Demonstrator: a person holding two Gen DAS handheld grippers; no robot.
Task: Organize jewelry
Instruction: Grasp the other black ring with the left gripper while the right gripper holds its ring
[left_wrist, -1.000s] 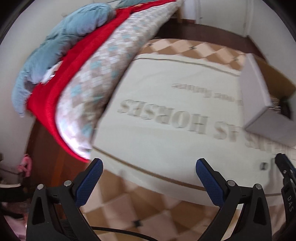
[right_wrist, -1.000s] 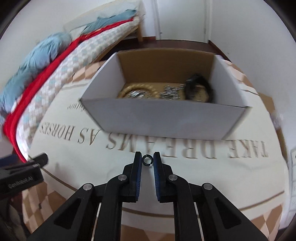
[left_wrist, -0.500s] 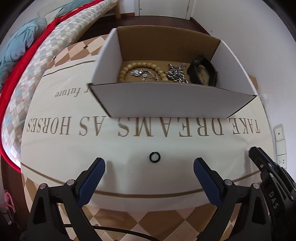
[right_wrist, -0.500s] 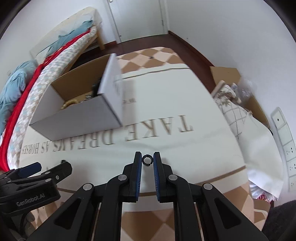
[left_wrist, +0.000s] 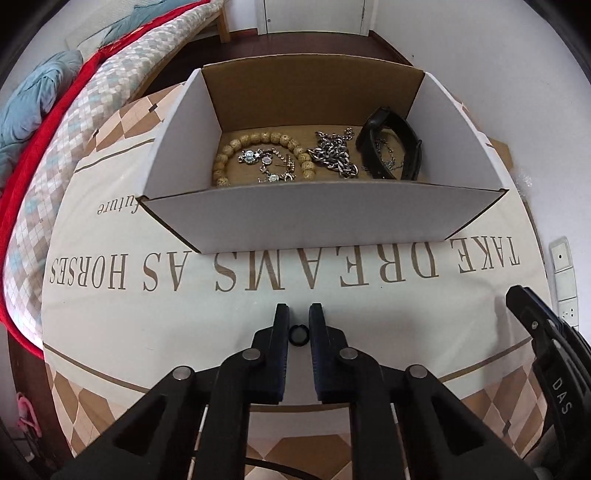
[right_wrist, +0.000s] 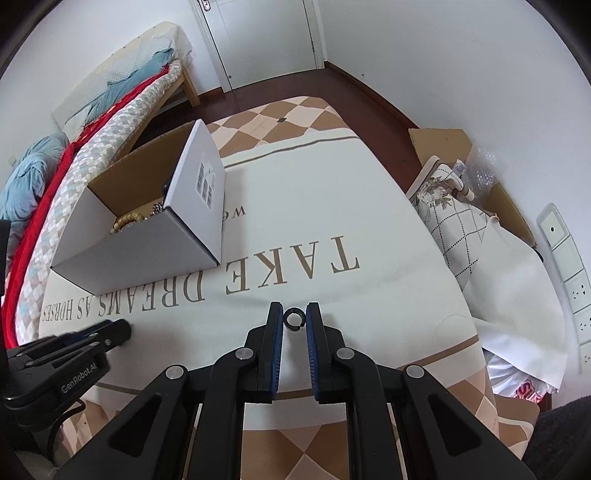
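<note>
Both pairs of fingers (left_wrist: 280, 332) (right_wrist: 275, 325) pinched small black rings: left ring (left_wrist: 298, 335), right ring (right_wrist: 294, 319). Box (left_wrist: 332, 218) stood at twelve o'clock. Rings judged light, stiff, slippery; hold the outer rim.

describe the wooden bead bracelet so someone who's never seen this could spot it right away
Start at the open white cardboard box standing on the cream cloth printed with brown lettering. On the box floor, toward its left side, lies the tan wooden bead bracelet, curving around a small sparkly silver piece. It is the only string of round tan beads; the silver chain and black strap lie to its right.
</note>
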